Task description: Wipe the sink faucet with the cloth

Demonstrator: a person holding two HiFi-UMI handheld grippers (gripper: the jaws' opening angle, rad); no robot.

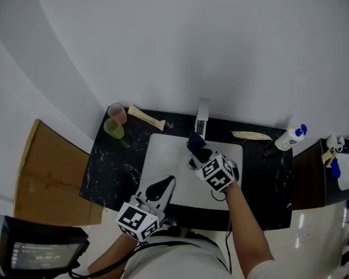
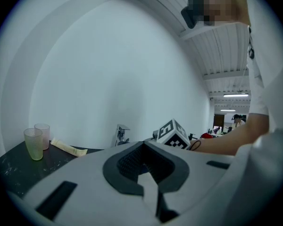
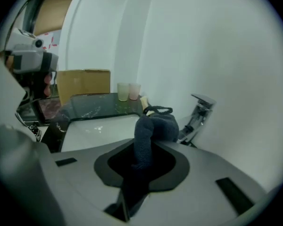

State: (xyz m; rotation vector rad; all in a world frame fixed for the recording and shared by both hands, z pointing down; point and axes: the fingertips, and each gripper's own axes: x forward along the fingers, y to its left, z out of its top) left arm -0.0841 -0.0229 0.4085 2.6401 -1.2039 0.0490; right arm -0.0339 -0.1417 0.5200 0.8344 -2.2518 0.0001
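A chrome faucet (image 1: 202, 117) stands at the back of the white sink (image 1: 163, 156), set in a black marble counter (image 1: 107, 161). My right gripper (image 1: 199, 156) is shut on a dark blue cloth (image 1: 197, 145), which hangs bunched over the basin just in front of the faucet. In the right gripper view the cloth (image 3: 151, 131) rises out of the jaws, with the faucet (image 3: 198, 114) just beyond to the right. My left gripper (image 1: 164, 186) hovers over the sink's front edge, jaws shut and nothing in them. The faucet (image 2: 121, 134) is small and distant in the left gripper view.
Two plastic cups, pink (image 1: 117, 113) and green (image 1: 113, 128), stand at the counter's back left next to a cream tube (image 1: 145, 117). A second tube (image 1: 251, 135) and a white bottle with a blue cap (image 1: 291, 137) lie at the right. A cardboard box (image 1: 46, 176) stands left of the counter.
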